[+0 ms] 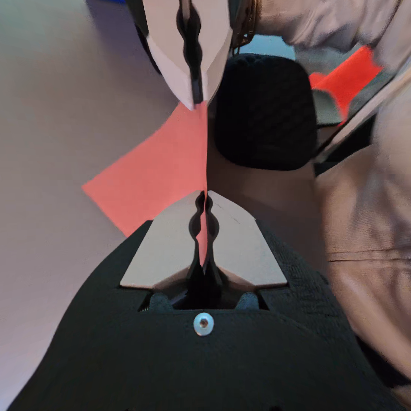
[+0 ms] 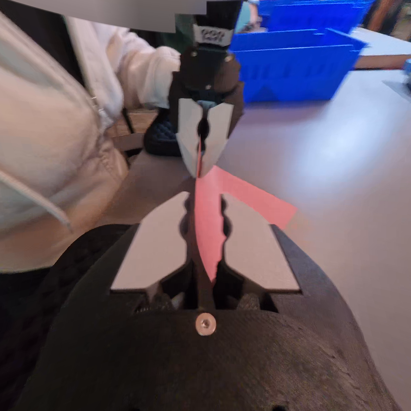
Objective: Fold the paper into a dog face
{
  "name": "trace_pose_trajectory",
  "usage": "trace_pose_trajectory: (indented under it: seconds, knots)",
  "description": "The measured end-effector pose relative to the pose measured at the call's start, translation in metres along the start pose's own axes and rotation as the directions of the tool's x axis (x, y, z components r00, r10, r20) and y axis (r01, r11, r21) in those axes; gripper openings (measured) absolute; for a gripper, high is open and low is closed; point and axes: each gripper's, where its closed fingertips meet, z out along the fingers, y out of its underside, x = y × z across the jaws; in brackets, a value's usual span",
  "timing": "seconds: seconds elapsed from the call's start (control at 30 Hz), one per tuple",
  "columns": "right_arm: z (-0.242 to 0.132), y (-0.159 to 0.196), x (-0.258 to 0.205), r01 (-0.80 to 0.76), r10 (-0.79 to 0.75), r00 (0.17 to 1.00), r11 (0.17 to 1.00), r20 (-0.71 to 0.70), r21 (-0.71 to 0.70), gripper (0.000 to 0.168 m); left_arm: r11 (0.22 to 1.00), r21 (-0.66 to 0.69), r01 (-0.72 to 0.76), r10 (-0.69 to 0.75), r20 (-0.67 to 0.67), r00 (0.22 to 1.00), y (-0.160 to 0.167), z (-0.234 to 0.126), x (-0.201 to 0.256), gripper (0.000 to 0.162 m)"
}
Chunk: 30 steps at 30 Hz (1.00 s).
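Pink paper [image 1: 160, 164] is held up off the table [image 1: 44, 111], standing on edge between both grippers, sheet body fanning out toward 8 o'clock in left wrist view and toward 3 o'clock in right wrist view [image 2: 251, 198]. No crease visible yet, so fold prob. at an early step (judgement). Risks: the 2 grips look unequal, so if left pulls the sheet could slide out of the right side and drop or twist; if both pull apart too hard, thin paper may tear at a pinch pt; sheet is in the air w/ no backing, so any fold started here could land off-diagonal and skew the dog face; motion blur in both views hints at fast movement, which makes slip likelier. Left gripper [image 1: 205, 192]: jaws clenched, tips touching, paper edge pinched between them and running back into the slot. Right gripper [image 2: 205, 195]: in its own view jaws stand clearly apart, paper passes thru the gap, lying against the 3 o'clock-side finger only; in left wrist view, at 12 o'clock [image 1: 196, 104], its tips look nearly together on the paper's upper corner, so grip firmness can't be told. Beyond: blue bin [image 2: 293, 66] at 1 o'clock on table, person's light sleeve [image 2: 55, 133] at 9 o'clock.
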Motion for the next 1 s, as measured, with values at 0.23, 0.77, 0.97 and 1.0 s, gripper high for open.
trace_pose_trajectory:
  seconds: [0.23,0.77,0.97,1.0]
  knots:
    - [-0.020,-0.047,0.016,0.467,-0.481,0.628,0.862,-0.612,-0.198,0.088,0.808,0.104,0.580,-0.550,-0.222,0.805,-0.014,-0.006,-0.021,0.000]
    - [0.040,0.040,0.052,0.690,-0.919,0.389,0.245,0.064,-0.682,0.051,0.331,0.086,0.940,-0.767,-0.555,0.321,-0.033,-0.003,-0.043,0.002]
    - [0.044,0.041,0.046,0.781,-0.948,0.299,0.176,0.111,-0.599,0.020,0.495,0.067,0.866,-0.707,-0.549,0.446,-0.027,-0.020,-0.021,0.043]
    - [0.044,0.041,0.045,0.794,-0.955,0.273,0.156,0.116,-0.587,0.019,0.549,0.073,0.833,-0.688,-0.528,0.499,-0.025,-0.024,-0.016,0.046]
